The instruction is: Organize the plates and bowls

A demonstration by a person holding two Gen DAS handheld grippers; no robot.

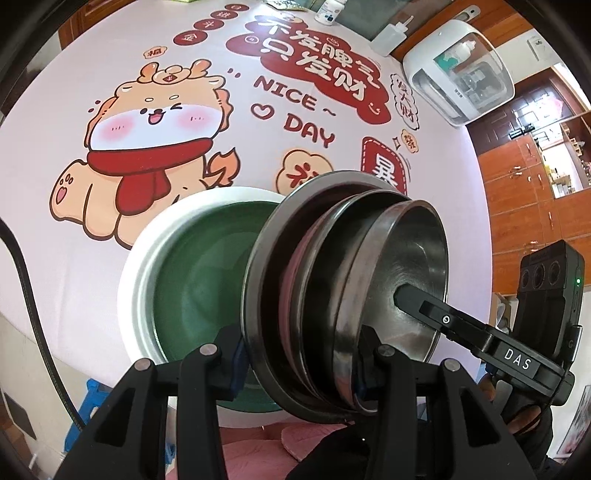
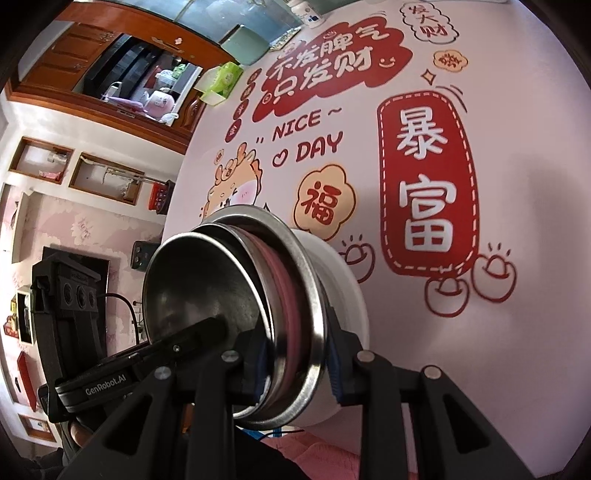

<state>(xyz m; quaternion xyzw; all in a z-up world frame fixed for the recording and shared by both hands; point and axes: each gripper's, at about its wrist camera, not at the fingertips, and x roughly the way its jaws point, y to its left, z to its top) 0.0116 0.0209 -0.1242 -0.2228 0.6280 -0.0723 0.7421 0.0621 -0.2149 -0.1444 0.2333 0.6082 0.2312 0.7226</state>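
A stack of steel dishes (image 1: 332, 280) stands on edge over the printed tablecloth (image 1: 184, 55): a wide steel plate, a pink plate (image 2: 284, 295), another steel plate and a steel bowl (image 2: 207, 280). My left gripper (image 1: 300, 369) is shut on the stack's rim, one pad on each side. My right gripper (image 2: 297, 371) is shut on the same stack at another spot on the rim. Its finger (image 1: 424, 306) reaches into the steel bowl. A white bowl with a green inside (image 1: 192, 280) lies just behind the stack near the table's front edge. Whether they touch is hidden.
At the far side of the table stand a white appliance (image 1: 458, 70), a squeeze bottle (image 1: 391, 37) and a small white bottle (image 1: 330, 11). A green tissue pack (image 2: 225, 79) lies at the far left edge. Pink cushions (image 1: 295, 439) sit below the table's front edge.
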